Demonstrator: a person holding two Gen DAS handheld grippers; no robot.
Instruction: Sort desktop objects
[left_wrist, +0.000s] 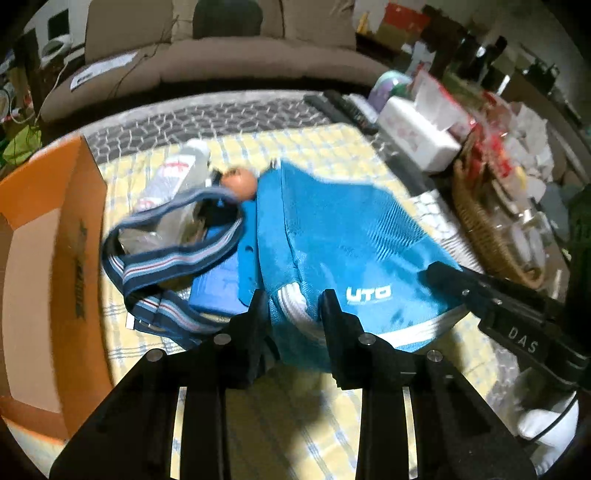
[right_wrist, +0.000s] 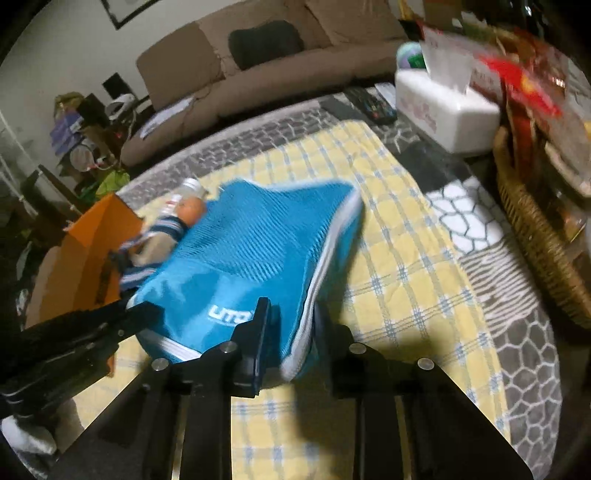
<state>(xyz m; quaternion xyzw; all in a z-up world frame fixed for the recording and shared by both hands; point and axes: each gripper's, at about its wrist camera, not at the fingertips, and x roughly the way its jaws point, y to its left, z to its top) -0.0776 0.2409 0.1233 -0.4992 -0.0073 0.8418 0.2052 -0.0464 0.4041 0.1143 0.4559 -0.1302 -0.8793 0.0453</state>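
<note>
A blue UTO sports garment (left_wrist: 332, 236) with white hems lies on the yellow checked cloth (left_wrist: 306, 417). My left gripper (left_wrist: 291, 310) is shut on its near white-edged hem. My right gripper (right_wrist: 291, 321) is shut on the other near corner of the same garment (right_wrist: 251, 251). The right gripper also shows in the left wrist view (left_wrist: 491, 295), and the left one in the right wrist view (right_wrist: 92, 325). Behind the garment lie a blue striped waistband (left_wrist: 166, 258), a clear plastic bottle (left_wrist: 177, 173) and an orange ball (left_wrist: 240, 182).
An open orange cardboard box (left_wrist: 48, 236) stands at the left. A white tissue box (right_wrist: 443, 107), remote controls (right_wrist: 373, 103) and a wicker basket (right_wrist: 535, 229) full of packets sit at the right. A brown sofa (right_wrist: 258, 66) is behind the table.
</note>
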